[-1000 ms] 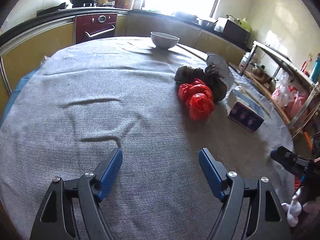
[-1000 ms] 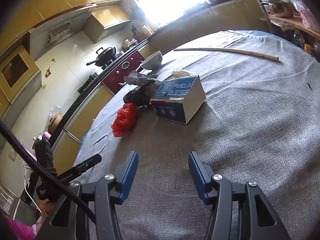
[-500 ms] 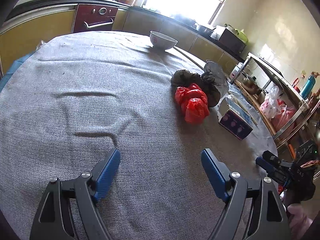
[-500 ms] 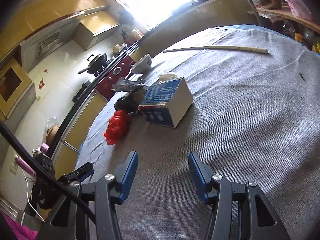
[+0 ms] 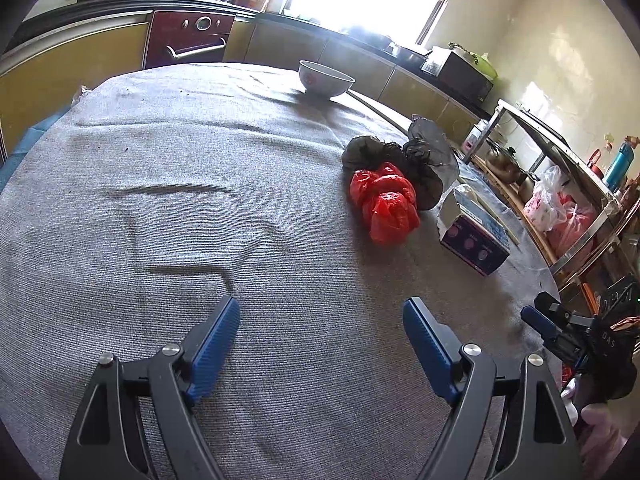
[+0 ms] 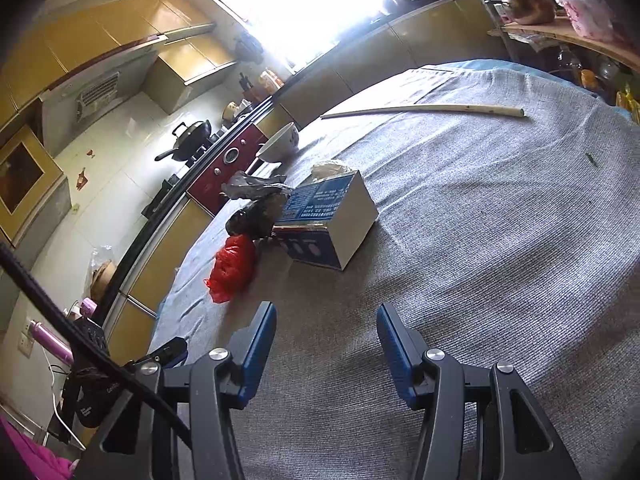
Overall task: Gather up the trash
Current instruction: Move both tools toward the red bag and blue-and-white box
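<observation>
Trash, 3 items clustered right of centre in the left view: red bag (image 5: 385,207), black bags (image 5: 404,156), blue box (image 5: 474,236). Left gripper (image 5: 320,332) and right gripper (image 6: 326,340) spread wide, empty, likely staged for approach.

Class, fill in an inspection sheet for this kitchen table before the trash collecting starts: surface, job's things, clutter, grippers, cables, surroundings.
Surface: round table under a wrinkled grey woven cloth.
Job's things: crumpled red plastic bag touching dark crumpled plastic bags; blue-and-white cardboard box beside them.
Clutter: white ceramic bowl at the far edge; long pale stick lying flat.
Grippers: left hand-held gripper open, empty, above the cloth; right hand-held gripper open, empty.
Cables: black cable crossing the right wrist view's lower left.
Surroundings: black wok on the stove, yellow cabinets, metal rack holding bags and pots.
</observation>
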The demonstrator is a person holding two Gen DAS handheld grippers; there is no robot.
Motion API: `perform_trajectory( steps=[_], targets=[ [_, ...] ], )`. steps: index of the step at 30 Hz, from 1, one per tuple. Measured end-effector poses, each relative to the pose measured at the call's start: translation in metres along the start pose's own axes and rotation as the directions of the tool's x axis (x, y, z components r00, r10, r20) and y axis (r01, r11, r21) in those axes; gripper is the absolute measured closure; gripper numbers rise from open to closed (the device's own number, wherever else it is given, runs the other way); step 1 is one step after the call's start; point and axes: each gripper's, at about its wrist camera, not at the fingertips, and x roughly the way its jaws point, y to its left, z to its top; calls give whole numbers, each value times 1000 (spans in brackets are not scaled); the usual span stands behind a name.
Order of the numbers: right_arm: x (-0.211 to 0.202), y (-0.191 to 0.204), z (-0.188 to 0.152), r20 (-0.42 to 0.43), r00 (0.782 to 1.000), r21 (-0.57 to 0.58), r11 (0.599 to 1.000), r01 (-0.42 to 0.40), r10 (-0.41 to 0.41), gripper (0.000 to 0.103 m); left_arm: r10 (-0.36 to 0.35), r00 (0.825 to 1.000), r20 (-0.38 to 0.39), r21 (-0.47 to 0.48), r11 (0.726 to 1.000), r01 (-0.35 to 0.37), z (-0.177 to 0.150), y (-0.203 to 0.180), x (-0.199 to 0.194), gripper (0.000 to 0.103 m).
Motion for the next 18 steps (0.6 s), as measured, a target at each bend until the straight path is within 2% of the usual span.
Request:
perform_trajectory(
  steps=[9, 18],
  targets=[
    [-1, 6, -1, 4, 1000, -45, 999, -24, 25, 47, 19, 1000, -5, 14, 1000, -19, 0, -2, 2, 19],
    [-1, 10, -3, -5, 999, -81, 995, -51, 51, 47, 71, 997, -13, 42, 997, -70, 0, -8, 5, 19]
  ],
)
